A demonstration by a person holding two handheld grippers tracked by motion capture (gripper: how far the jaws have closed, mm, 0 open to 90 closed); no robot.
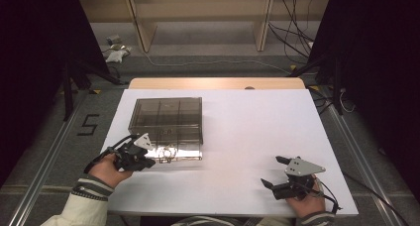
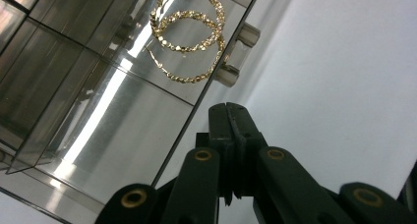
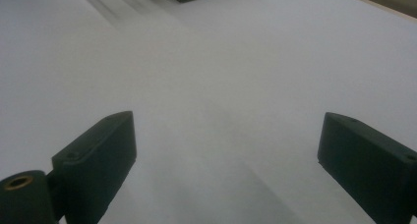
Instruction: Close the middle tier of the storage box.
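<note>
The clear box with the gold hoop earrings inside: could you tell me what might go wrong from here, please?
1. The left gripper has its jaws shut beside the box, near the front edge by the two knobs. A nudge could slide the box across the smooth white table.
2. The earrings lie loose, so a jolt could tangle or shift them.
3. The right gripper is open and far off, so nothing steadies the box.

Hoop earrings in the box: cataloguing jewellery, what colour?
Gold hoop earrings, clearest in the left gripper view.
</note>
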